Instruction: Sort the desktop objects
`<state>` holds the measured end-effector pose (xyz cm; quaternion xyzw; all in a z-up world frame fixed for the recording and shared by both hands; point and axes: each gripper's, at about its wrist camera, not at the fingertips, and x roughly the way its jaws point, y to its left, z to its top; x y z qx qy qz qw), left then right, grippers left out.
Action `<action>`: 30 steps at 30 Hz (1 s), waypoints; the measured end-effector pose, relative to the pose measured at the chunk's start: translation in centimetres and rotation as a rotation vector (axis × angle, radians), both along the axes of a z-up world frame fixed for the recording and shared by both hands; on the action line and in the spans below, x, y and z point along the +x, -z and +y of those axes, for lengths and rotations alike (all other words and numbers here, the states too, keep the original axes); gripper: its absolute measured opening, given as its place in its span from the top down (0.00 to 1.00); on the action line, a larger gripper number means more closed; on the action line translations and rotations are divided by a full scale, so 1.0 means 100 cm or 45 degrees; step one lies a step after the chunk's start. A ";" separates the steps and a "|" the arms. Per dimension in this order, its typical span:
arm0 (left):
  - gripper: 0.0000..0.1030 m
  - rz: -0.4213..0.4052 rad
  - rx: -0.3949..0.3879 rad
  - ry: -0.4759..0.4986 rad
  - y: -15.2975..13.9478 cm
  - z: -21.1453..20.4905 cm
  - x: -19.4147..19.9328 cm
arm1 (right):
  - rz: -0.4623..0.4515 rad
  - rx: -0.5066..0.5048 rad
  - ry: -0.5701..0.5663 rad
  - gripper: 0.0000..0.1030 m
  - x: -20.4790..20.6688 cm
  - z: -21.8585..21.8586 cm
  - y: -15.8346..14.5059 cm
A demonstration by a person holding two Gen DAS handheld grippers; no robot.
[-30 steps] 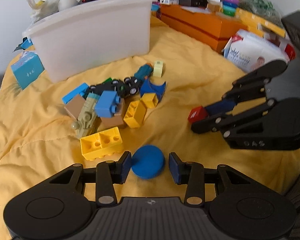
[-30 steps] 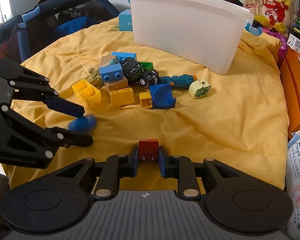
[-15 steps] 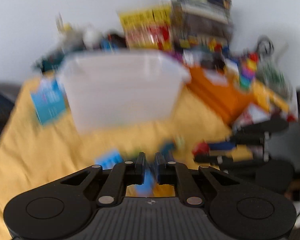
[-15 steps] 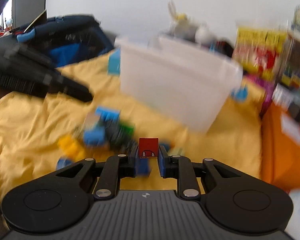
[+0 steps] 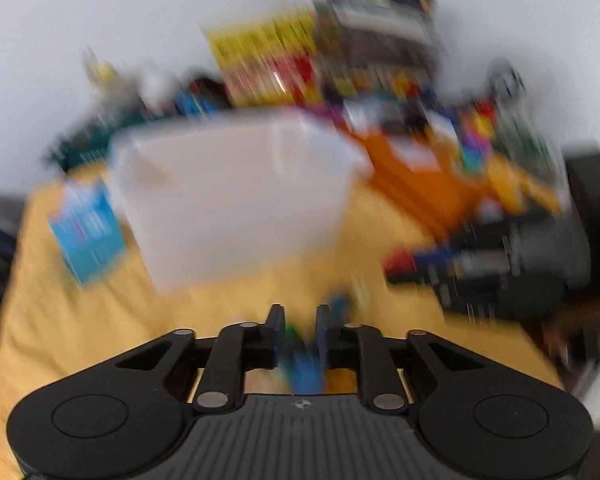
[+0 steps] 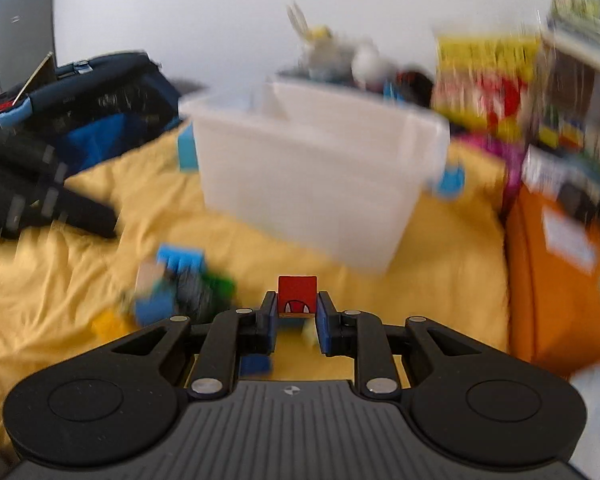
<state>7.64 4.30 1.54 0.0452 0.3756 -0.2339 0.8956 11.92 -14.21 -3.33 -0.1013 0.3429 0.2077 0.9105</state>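
Our left claw point(image 5: 298, 326) has its fingers drawn close around a blurred blue piece point(image 5: 304, 368), too smeared to name, which we carry clear of the yellow quilted cloth point(image 5: 80, 320) so it can travel. Ahead of and above both claws stands the translucent white plastic bin point(image 6: 312, 176), likely where both pieces belong. Our right claw point(image 6: 297, 318) pinches a small red cube with a printed toothy mouth point(image 6: 297, 295) by its sides, its face showing, above the toy bricks point(image 6: 172, 284) lying low to its left.

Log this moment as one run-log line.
left tool: shut on blue piece | right tool: shut on red block | white bin: ahead | views: blurred
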 end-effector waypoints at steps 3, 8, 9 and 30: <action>0.73 0.115 0.063 0.071 0.035 -0.012 -0.024 | 0.068 -0.005 0.013 0.78 -0.009 -0.008 0.013; 0.62 0.028 0.354 0.173 0.070 -0.043 -0.055 | 0.104 -0.001 0.012 0.78 -0.016 -0.013 0.018; 0.62 0.012 0.391 0.168 0.076 -0.049 -0.057 | 0.101 -0.002 0.006 0.78 -0.017 -0.012 0.017; 0.59 -0.176 0.109 -0.101 0.009 -0.022 -0.023 | -0.084 0.006 -0.040 0.78 -0.014 -0.004 -0.021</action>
